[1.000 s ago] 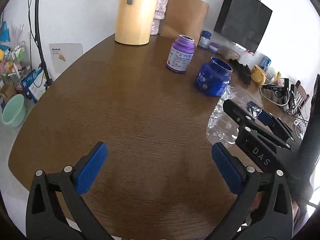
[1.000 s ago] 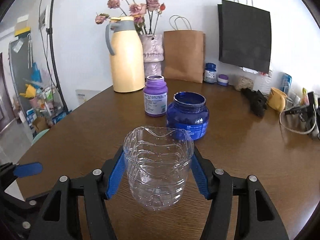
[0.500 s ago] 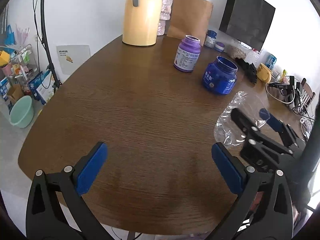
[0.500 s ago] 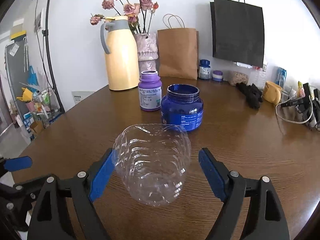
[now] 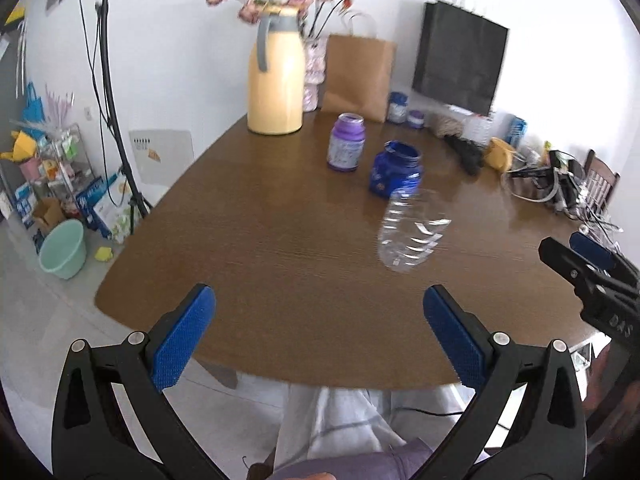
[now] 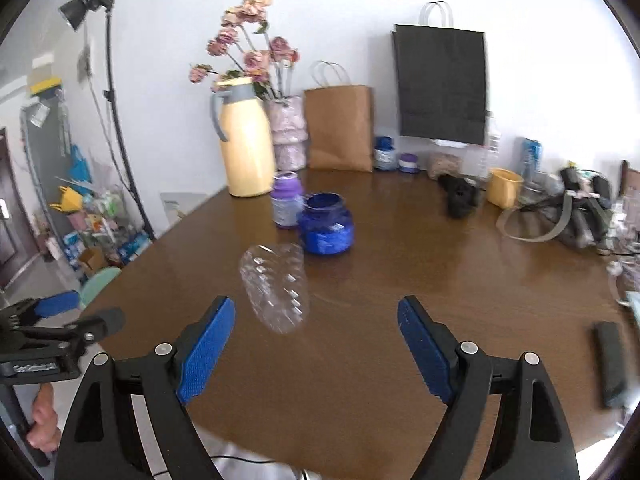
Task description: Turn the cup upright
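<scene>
The clear ribbed plastic cup (image 5: 412,232) stands on the brown table (image 5: 280,232) with its wide rim up, just in front of the blue jar (image 5: 396,176). It also shows in the right wrist view (image 6: 278,288), blurred. My right gripper (image 6: 316,348) is open and empty, pulled back from the cup near the table's front edge; it shows at the right of the left wrist view (image 5: 584,264). My left gripper (image 5: 318,340) is open and empty at the table's front edge, left of the cup.
A purple bottle (image 5: 346,148) and a yellow thermos jug (image 5: 276,84) stand behind the blue jar. Paper bags (image 5: 358,76), small jars and cables (image 5: 560,192) line the back and right. A black bar (image 6: 610,364) lies at the right.
My right gripper opened, let go of the cup and drew back. The cup now stands free on the table. Both grippers have pulled back toward the table's front edge.
</scene>
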A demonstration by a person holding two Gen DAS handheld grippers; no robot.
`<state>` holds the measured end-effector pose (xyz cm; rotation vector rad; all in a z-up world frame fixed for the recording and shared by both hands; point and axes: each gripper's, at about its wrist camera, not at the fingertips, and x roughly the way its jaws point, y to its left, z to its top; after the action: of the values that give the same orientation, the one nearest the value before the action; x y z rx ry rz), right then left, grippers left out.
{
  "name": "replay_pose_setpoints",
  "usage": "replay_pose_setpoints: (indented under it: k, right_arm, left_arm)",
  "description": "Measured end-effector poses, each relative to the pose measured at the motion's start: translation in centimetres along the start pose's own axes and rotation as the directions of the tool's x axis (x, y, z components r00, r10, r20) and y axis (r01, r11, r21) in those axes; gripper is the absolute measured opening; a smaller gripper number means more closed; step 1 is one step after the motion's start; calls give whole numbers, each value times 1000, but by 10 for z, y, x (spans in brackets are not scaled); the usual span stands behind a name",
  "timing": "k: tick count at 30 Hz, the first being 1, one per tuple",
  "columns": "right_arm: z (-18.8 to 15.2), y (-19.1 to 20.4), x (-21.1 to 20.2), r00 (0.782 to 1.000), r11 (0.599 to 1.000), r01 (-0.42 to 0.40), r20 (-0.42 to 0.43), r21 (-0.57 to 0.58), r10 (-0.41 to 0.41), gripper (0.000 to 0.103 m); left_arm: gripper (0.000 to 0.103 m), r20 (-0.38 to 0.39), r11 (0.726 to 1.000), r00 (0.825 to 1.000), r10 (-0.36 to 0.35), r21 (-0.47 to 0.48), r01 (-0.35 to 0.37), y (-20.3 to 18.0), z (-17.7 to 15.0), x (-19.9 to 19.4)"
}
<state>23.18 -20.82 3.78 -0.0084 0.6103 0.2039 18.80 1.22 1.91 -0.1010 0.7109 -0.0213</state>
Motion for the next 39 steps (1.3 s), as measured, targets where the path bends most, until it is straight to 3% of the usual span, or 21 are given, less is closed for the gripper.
replay_pose_setpoints:
  k: [5, 12, 17, 20, 22, 25, 39]
  right_arm:
    - [-6, -10, -52, 995, 1000, -10, -94, 2, 10, 87]
    - [-55, 6, -130, 999, 1000, 10, -47, -21, -11, 87]
    - [-87, 21, -165, 1000, 1000, 26, -17, -10, -26, 87]
    - [-103, 34, -176, 998, 997, 67, 15, -32, -66, 87]
    - [-107, 39, -178, 995, 995, 92, 31, -39, -90, 87]
    - [-111, 44, -177, 999, 999, 49, 24, -21, -48, 87]
    - [-117, 43, -171, 999, 999, 51, 4, -13, -51, 87]
  left_arm:
    - [103, 106, 998, 994, 8, 63, -15, -20, -21, -58]
    - [103, 124, 994, 992, 32, 102, -44, -27, -67, -107]
    - [103, 114, 996, 991, 76, 39, -81, -15, -101, -126]
    - [103, 159, 988, 979, 125, 65, -137, -17, -114, -135]
    - [103, 184, 989, 976, 114, 68, -128, -16, -118, -143]
    - [103, 212, 989, 971, 114, 68, -131, -13, -120, -149]
    - [103, 186, 990, 978, 91, 87, -109, -13, -118, -148]
